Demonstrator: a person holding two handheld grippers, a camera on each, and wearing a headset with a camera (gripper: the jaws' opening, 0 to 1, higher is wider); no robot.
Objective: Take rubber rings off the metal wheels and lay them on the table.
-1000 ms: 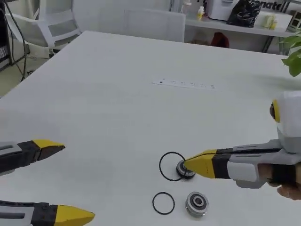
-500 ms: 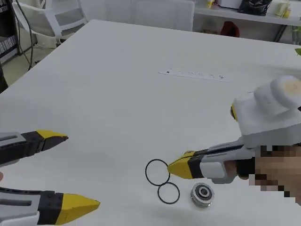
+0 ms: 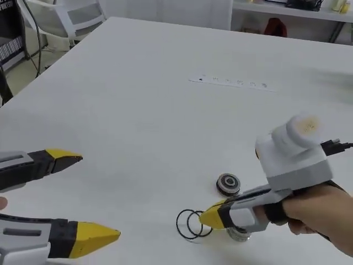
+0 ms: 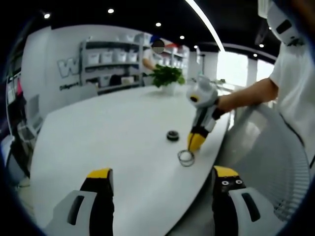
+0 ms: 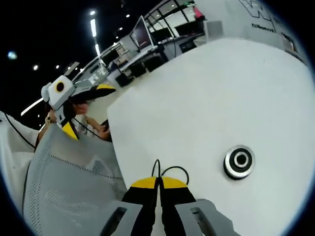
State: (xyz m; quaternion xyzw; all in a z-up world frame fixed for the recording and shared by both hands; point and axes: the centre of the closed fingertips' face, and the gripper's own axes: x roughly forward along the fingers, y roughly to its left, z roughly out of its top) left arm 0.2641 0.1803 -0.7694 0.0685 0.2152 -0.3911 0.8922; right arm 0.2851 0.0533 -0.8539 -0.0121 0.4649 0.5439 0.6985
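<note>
Two thin black rubber rings lie overlapping on the white table near its front edge. My right gripper is shut, its yellow tips pinching the right edge of one ring. One bare metal wheel sits just behind the gripper. A second wheel is mostly hidden under the gripper body. My left gripper hangs open well to the left with nothing between its fingers. In the left gripper view the rings, the wheel and the right gripper sit ahead of the open left gripper.
A flat white strip lies farther back on the table. Chairs stand at the far left corner. A potted plant sits at the table's end. The rings lie close to the table edge.
My right gripper has pulled a ring away from the wheel and toward the front edge, so it now overlaps the other ring. That wheel stands bare behind. The left gripper has barely moved.
</note>
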